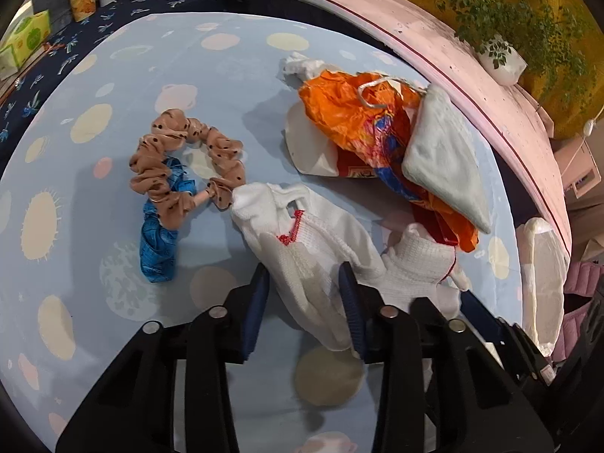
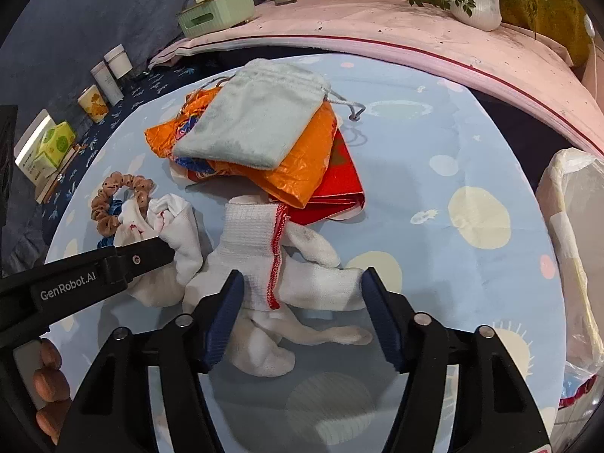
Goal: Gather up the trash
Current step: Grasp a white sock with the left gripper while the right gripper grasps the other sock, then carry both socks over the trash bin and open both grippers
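Two white knit gloves with red-stitched cuffs lie on the light blue patterned mat [image 1: 226, 68]. My left gripper [image 1: 304, 283] points down and is shut on the left glove [image 1: 302, 234], which fills the gap between its blue pads. In the right wrist view my right gripper [image 2: 302, 287] straddles the other glove [image 2: 313, 283]; the glove lies flat between the pads, and the jaws are open. Beyond the gloves sits a heap: an orange plastic wrapper [image 2: 298, 177], a red packet [image 2: 343, 188], and a pale blue drawstring pouch [image 2: 256, 120] on top.
A brown dotted scrunchie [image 1: 151, 173] and a blue one [image 1: 158, 241] lie left of the gloves. A crumpled white tissue [image 1: 302, 66] sits behind the heap. A plastic bag [image 2: 573, 226] stands at the right edge. Boxes, cups and jars [image 2: 109, 75] line the far left; a potted plant [image 2: 475, 3] is on the pink ledge.
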A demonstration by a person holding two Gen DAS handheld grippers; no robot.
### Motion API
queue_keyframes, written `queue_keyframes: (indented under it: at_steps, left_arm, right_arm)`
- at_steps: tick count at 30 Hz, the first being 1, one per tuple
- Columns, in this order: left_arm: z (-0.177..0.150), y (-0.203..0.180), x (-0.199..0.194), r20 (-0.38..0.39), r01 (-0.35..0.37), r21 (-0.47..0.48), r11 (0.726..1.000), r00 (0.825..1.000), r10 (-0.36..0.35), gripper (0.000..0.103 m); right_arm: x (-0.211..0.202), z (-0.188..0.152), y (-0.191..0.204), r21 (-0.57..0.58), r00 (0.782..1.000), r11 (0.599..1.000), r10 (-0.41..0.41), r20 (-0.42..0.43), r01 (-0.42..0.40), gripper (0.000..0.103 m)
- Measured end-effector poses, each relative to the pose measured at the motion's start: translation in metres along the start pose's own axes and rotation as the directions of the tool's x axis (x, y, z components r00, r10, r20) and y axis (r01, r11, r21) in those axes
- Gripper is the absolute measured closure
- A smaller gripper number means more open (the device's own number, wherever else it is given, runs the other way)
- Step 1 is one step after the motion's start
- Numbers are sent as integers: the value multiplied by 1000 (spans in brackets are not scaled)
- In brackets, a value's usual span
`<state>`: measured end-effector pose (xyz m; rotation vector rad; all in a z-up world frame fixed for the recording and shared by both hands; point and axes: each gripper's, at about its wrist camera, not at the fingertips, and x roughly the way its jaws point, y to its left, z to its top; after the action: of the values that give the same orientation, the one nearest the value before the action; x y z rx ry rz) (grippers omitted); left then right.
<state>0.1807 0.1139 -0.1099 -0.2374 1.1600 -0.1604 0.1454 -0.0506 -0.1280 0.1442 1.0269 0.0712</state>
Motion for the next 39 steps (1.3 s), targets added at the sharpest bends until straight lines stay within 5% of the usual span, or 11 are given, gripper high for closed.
queue_keyframes:
  at_steps: [1,6,22,39]
  left_arm:
    - [0,-1,0,-1,0,3,1000,1000,0,74]
    - [-3,-3,-1,5,-7,11,1000,1000,7,87]
    - [-9,-39,-63,124,5,83,997,992,-15,93]
    - [-17,-147,-134,234,95,302,949,957,-171,93]
  right_arm:
    - [0,-1,1,-8,1000,1000,-6,9,6,53]
    - [-2,-4,8,-37,999,998,42,-4,-43,91]
    - [-79,5,4,-35,986,996,85,141,-81,94]
    - [-191,18,-77,98,921,995,-14,389,-27,94]
